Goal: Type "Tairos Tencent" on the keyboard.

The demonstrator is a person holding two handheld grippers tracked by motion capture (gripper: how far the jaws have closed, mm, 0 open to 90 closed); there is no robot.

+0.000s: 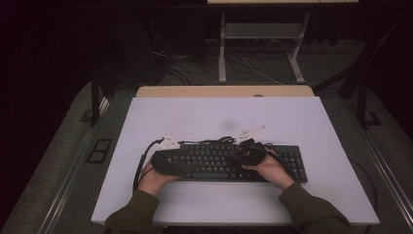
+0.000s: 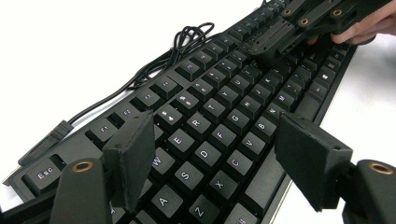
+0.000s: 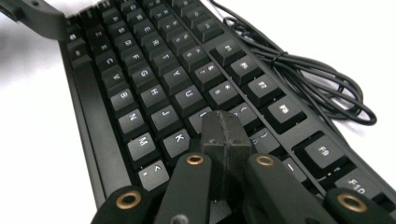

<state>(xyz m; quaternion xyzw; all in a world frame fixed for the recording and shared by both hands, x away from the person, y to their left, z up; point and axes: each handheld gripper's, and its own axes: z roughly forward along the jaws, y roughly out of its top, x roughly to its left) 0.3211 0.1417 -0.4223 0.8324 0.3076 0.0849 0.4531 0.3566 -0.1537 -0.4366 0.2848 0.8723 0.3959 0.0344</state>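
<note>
- Centrally, near the front edge of the white desk (image 1: 204, 117), lies a black keyboard (image 1: 229, 163), its cable (image 1: 214, 141) bunched just behind it.
- Left hand-held gripper (image 2: 212, 154) hovers over the keyboard's left end, jaws apart above the letter keys, clasping nothing.
- Right hand-held gripper (image 3: 225, 130) has its jaws pressed together, tips on the keys right of the middle.

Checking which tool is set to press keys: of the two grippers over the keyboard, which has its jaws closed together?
The right gripper: its jaws meet in one blunt tip over the keyboard, near the K key. The left gripper has its jaws wide apart.
</note>
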